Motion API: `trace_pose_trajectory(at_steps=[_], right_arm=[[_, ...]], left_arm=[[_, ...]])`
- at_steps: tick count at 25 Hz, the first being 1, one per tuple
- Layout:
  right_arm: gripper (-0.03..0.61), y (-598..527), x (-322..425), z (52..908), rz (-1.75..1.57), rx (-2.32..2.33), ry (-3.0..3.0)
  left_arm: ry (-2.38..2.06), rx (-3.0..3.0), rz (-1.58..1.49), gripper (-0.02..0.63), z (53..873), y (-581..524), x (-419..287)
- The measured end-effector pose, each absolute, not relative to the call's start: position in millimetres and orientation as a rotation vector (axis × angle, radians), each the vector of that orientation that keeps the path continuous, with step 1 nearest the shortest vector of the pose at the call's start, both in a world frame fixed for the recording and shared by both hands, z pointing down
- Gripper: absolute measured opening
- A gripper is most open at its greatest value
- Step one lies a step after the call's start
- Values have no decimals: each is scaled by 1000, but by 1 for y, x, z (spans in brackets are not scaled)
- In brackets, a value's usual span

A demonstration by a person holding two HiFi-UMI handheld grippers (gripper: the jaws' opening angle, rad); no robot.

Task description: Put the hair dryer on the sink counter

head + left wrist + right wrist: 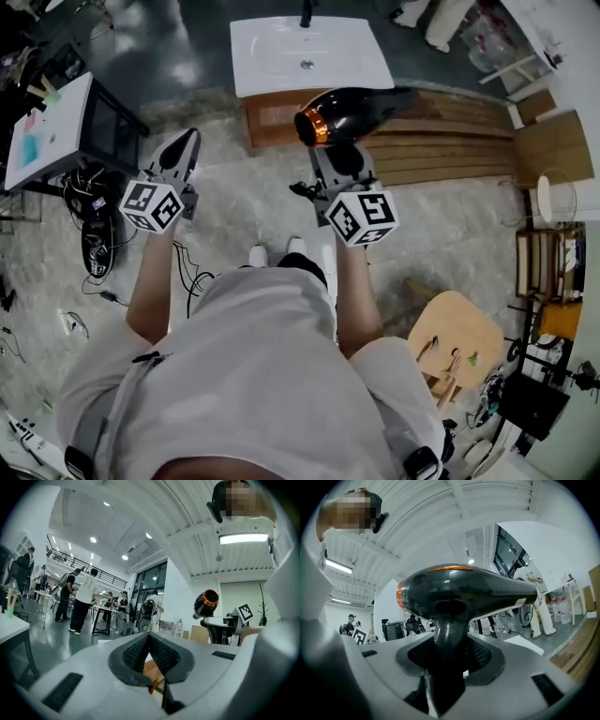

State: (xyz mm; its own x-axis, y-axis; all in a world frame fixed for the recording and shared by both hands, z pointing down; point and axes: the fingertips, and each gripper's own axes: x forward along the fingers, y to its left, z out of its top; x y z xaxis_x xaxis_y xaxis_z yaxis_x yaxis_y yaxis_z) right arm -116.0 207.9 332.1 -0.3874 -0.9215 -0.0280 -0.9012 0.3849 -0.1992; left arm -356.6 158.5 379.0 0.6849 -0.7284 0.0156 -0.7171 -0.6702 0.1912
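A black hair dryer point(352, 112) with an orange ring at its rear lies level across my right gripper point(339, 150), whose jaws are shut on its handle. In the right gripper view the hair dryer point(464, 592) fills the middle, and its handle runs down between the pads of the right gripper point(449, 656). The white sink counter point(272, 56) stands just beyond it, with a drain and a dark tap. To the left my left gripper point(180, 148) is held level with nothing in it. The left gripper view shows its tips point(149, 644) together, and the hair dryer point(206, 603) to the right.
A wooden cabinet front point(272, 117) sits under the sink, and wooden planks point(441, 141) lie to its right. A black table with a white top point(56, 127) stands at the left, with cables and a shoe point(94, 239) below it. A wooden stool point(455, 342) is at lower right. Several people point(84, 597) stand far off.
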Motion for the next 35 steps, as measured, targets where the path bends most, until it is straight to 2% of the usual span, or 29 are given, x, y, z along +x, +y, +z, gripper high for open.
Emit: trace_pose_trajectory(at_steps=[10, 23, 35], right_arm=[[184, 207, -74, 331, -222, -1654, 2478], [184, 177, 36, 345, -275, -1521, 2558], [184, 157, 106, 353, -289, -1451, 2636]], left_arm=[[-1163, 2728, -64, -2, 379, 158, -312], [-1244, 2689, -33, -2, 380, 147, -188], [-1322, 2636, -35, -2, 378, 142, -108]])
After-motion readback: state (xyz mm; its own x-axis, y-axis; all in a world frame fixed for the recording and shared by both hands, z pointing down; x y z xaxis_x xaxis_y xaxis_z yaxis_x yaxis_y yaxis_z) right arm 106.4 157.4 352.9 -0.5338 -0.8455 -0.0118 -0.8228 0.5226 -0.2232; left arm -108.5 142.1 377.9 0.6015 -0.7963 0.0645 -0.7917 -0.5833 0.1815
